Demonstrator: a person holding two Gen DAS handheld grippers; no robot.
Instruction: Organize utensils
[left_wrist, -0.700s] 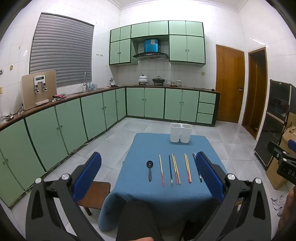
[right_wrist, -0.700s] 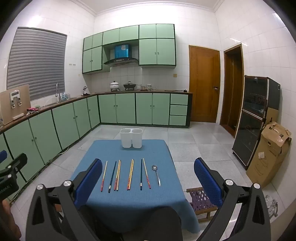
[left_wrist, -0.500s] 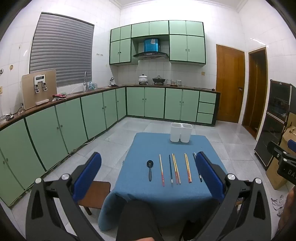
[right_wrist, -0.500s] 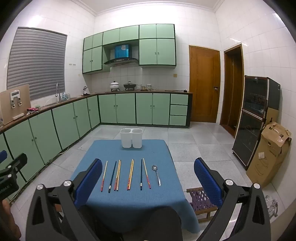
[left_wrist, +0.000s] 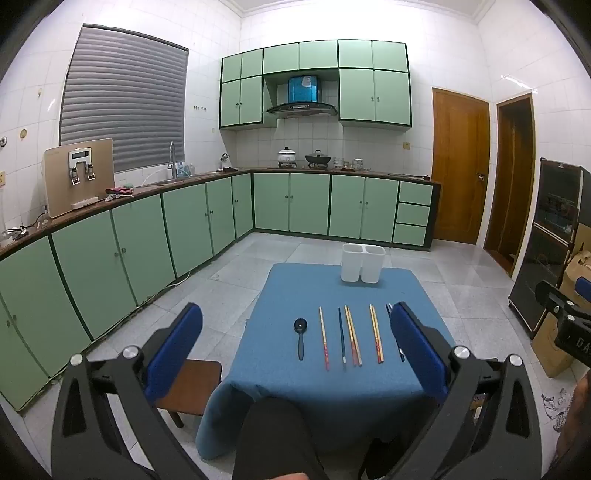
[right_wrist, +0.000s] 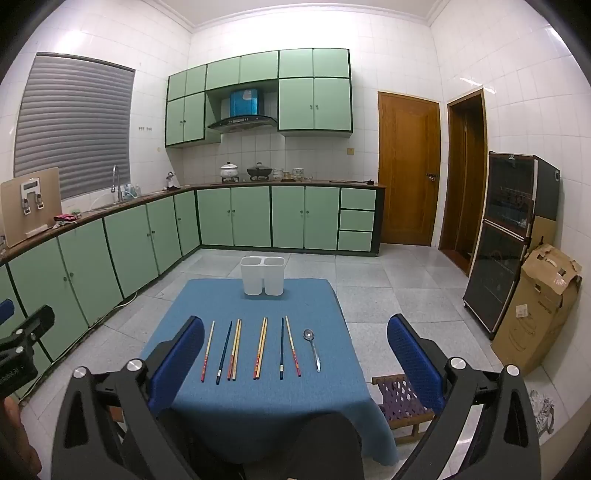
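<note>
Well ahead of both wide-open tools (right_wrist: 295, 354), chopsticks (right_wrist: 260, 348) on the table (right_wrist: 258, 406).

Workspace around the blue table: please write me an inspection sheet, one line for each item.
Surface: table with blue cloth, flat.
Job's things: white two-compartment holder at far edge, looks empty; chopsticks in a row; metal spoon at the row's right end; dark spoon at its left end.
Clutter: nothing seen on the table.
Grippers: left gripper and right gripper open, holding nothing.
Cables: nothing seen on the table.
Surroundings: green cabinets, cardboard box, woven stool.
</note>
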